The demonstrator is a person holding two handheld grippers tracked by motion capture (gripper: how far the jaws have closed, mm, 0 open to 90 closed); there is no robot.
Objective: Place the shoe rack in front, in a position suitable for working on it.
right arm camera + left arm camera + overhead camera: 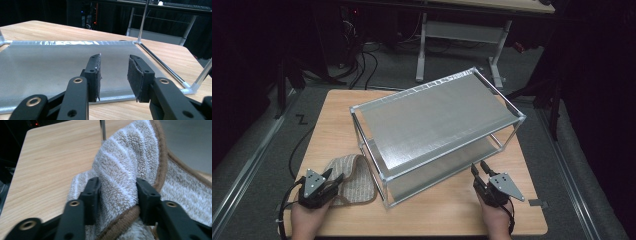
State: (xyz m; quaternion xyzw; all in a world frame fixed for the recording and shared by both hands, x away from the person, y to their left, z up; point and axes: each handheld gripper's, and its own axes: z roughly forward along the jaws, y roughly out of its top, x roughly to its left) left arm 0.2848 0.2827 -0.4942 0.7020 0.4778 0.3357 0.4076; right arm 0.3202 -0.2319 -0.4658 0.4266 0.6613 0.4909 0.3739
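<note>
A beige striped towel (356, 175) with a brown hem lies crumpled on the wooden table (334, 120), at the front left corner of a two-shelf metal rack (437, 115). My left gripper (336, 176) is at the towel's near edge. In the left gripper view a raised fold of the towel (125, 170) stands between the jaws of the left gripper (118, 192), which look open and barely touch the pile. My right gripper (478, 166) is open and empty at the rack's front right. Its jaws (113, 67) point at the lower shelf (50, 62).
The rack sits diagonally across the middle of the table, and its thin corner posts (142, 20) rise close to my right gripper. Bare wood lies along the table's front edge (437, 215). Beyond the table, a white desk frame (462, 35) and cables stand on the dark floor.
</note>
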